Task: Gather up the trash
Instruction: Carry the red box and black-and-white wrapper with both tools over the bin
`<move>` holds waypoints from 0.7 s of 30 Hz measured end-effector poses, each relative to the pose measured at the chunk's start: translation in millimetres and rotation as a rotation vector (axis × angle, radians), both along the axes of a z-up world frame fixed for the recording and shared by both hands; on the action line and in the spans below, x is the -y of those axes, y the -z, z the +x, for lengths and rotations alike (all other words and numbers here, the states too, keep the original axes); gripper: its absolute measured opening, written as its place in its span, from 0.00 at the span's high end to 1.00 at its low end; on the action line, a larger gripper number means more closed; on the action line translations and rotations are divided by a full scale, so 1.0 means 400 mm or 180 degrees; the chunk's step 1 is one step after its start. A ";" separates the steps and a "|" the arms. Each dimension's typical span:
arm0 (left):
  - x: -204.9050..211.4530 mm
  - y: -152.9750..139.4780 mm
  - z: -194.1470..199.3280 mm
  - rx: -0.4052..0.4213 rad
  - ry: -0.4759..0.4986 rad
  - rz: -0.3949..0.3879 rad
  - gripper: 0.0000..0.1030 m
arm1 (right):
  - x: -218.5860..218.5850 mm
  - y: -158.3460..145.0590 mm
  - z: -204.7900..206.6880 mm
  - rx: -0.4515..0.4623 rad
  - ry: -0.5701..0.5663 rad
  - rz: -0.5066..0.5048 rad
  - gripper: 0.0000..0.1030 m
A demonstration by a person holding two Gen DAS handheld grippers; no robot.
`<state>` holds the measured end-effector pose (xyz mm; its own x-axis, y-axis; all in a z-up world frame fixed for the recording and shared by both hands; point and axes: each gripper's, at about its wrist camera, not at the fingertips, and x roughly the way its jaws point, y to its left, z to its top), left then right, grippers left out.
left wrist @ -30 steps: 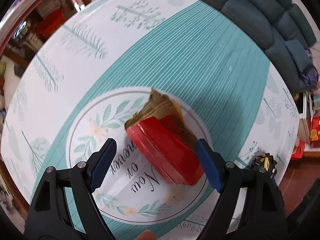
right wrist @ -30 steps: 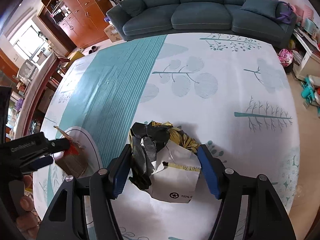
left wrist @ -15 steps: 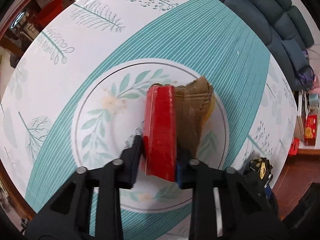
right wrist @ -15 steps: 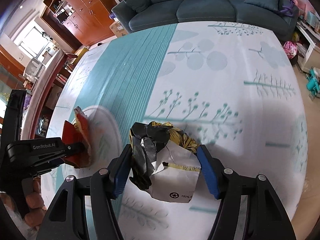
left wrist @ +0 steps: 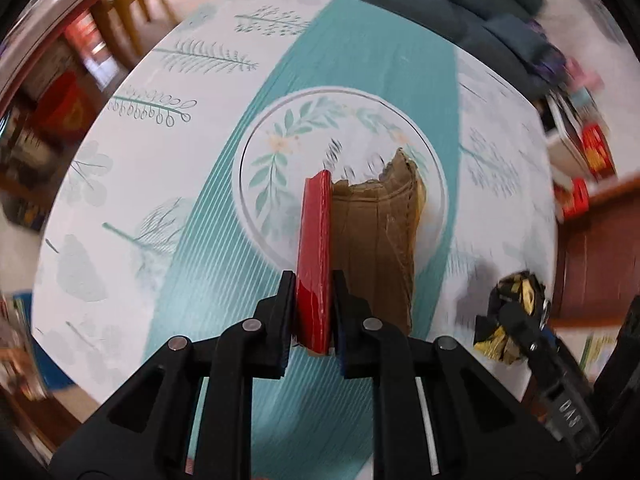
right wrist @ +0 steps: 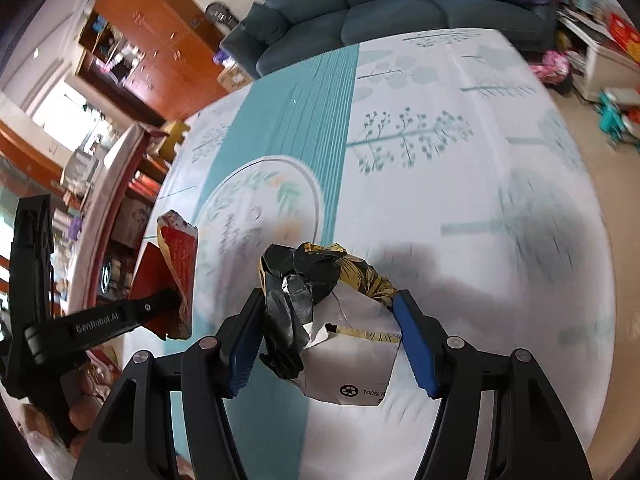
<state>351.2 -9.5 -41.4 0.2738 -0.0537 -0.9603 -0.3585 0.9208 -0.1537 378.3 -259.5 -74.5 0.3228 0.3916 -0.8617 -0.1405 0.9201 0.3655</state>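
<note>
Trash is what we see in both grippers, each piece held clear above the table (right wrist: 460,208). No bin, bag or other container shows in either view, so we cannot tell where the pieces are meant to go.

Our left gripper (left wrist: 314,312) is clenched on a torn carton (left wrist: 348,248), red on one face and brown cardboard on the other. Its jaws are closing the last bit, and the pads already press on the red flap from both sides. The carton stands on edge between the fingers and juts far past their tips, the ragged brown end farthest from us. In the right wrist view we see the same carton at the left, pinched by that gripper's black finger (right wrist: 120,320), with part of a hand (right wrist: 86,404) below it.

Our right gripper (right wrist: 328,328) grasps a crumpled wrapper (right wrist: 320,300), black and gold outside and white inside, with a recycling mark on the near white flap. The wad fills the gap between the blue pads (right wrist: 414,344) and touches both of them. It bulges past the fingertips on the far side and hangs down on the near side. In the left wrist view the wrapper shows at the right, beside the carton but well apart from it.

Below both lies the teal and white cloth with a printed wreath circle (left wrist: 340,172). A sofa (right wrist: 400,12) stands beyond the far edge.
</note>
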 end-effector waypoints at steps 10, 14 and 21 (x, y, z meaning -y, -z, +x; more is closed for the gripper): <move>-0.040 -0.126 -0.289 0.0252 0.1005 -0.0019 0.87 | -0.036 -0.112 -0.474 0.0343 0.0893 0.0228 0.38; -0.066 -0.171 -0.410 0.0372 0.1293 -0.0045 0.87 | -0.070 -0.133 -0.643 0.0402 0.1101 0.0235 0.38; -0.088 -0.194 -0.607 0.0318 0.1774 0.0023 0.87 | -0.136 -0.142 -0.878 0.0333 0.1332 0.0246 0.38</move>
